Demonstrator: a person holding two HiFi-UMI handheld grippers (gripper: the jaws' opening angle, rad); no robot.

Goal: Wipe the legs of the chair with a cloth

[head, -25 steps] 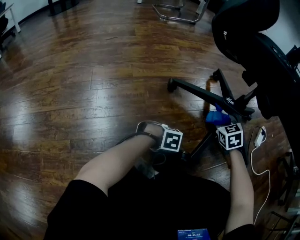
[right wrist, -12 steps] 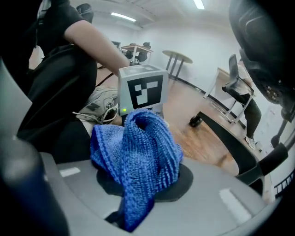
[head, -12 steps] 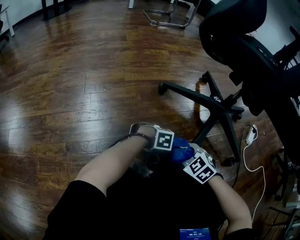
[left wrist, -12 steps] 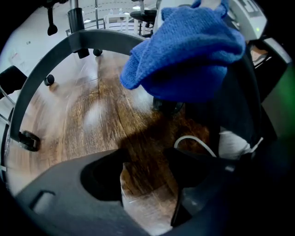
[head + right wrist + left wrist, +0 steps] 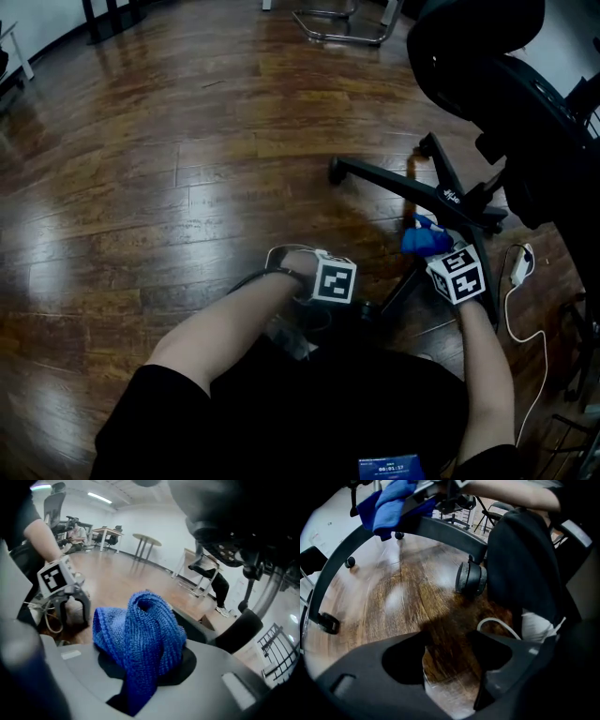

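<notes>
A black office chair stands at the right, with star-shaped legs [image 5: 392,182] spread over the wood floor. My right gripper [image 5: 140,679] is shut on a blue knitted cloth [image 5: 140,630]. The cloth [image 5: 424,239] rests on the near leg close to the hub, just ahead of the right marker cube [image 5: 457,274]. My left gripper [image 5: 454,677] sits low by the floor under its marker cube [image 5: 333,279], with a clear plastic thing, seemingly a bottle [image 5: 443,693], between its jaws. From the left gripper view the cloth [image 5: 391,503] lies on the curved leg [image 5: 445,529] above a caster [image 5: 471,578].
A white power strip [image 5: 518,267] with its cable lies on the floor right of the chair base. A chrome chair frame [image 5: 342,28] stands at the far top. My knees in black shorts [image 5: 309,403] fill the bottom. Desks and seated people [image 5: 77,534] are far off.
Half a second ago the right gripper and cloth were at the leg's near end, beside the left gripper. They have slid up the leg toward the hub. The left gripper stayed put.
</notes>
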